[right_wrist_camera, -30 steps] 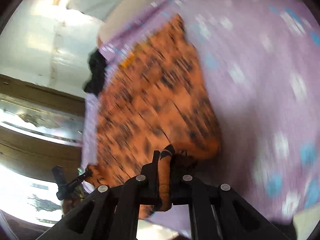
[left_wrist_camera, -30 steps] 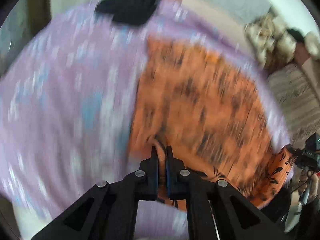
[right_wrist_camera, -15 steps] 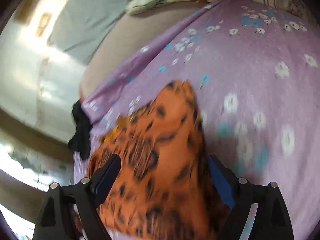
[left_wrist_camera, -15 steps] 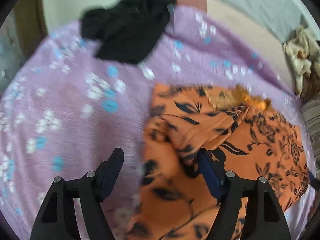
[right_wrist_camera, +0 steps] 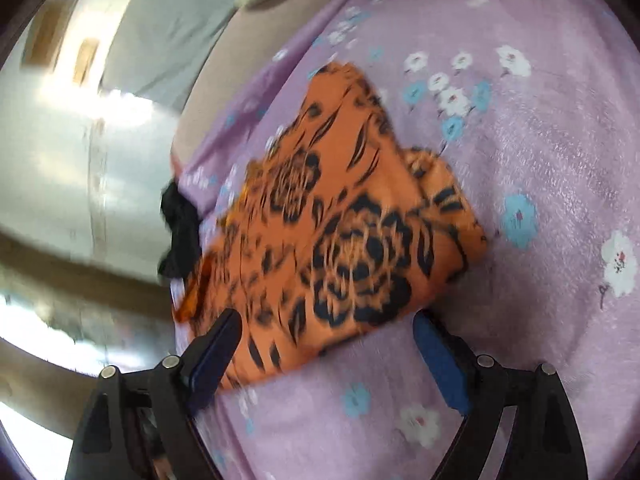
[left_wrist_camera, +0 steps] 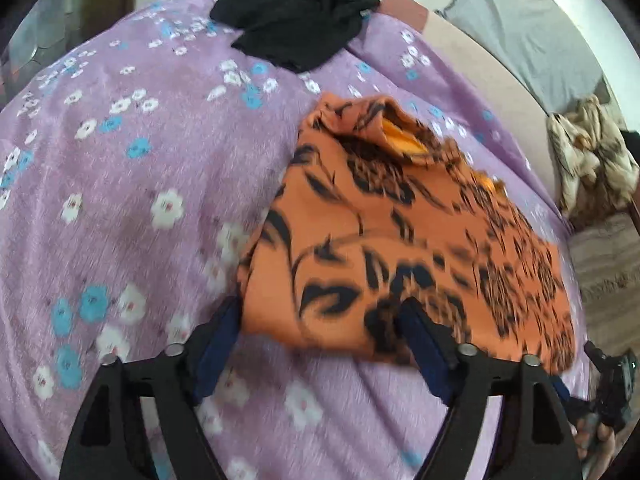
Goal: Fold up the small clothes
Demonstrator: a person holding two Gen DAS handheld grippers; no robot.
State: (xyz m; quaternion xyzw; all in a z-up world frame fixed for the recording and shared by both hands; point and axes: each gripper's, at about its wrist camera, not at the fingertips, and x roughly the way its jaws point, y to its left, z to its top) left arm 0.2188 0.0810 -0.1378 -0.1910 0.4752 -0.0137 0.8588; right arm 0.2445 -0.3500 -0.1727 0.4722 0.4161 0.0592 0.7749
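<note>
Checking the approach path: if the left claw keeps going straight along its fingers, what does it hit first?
Most likely the folded orange cloth with black floral print, whose near edge already lies between the open left claw fingers. Depth is unclear.

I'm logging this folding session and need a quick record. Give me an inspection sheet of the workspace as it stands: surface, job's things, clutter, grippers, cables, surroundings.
Surface: lilac floral blanket, soft, spread over a bed.
Job's things: orange patterned garment lying folded on the blanket, one near corner slightly lifted; black garment crumpled at the far edge.
Clutter: beige patterned cloth bunched off to the side.
Grippers: left hand-held gripper open, jaws have just been opening, the orange garment's near edge between them, unpinched; right hand-held gripper open, straddling the garment's edge.
Cables: nothing seen.
Surroundings: grey pillow, pale wall; rest blurred.
</note>
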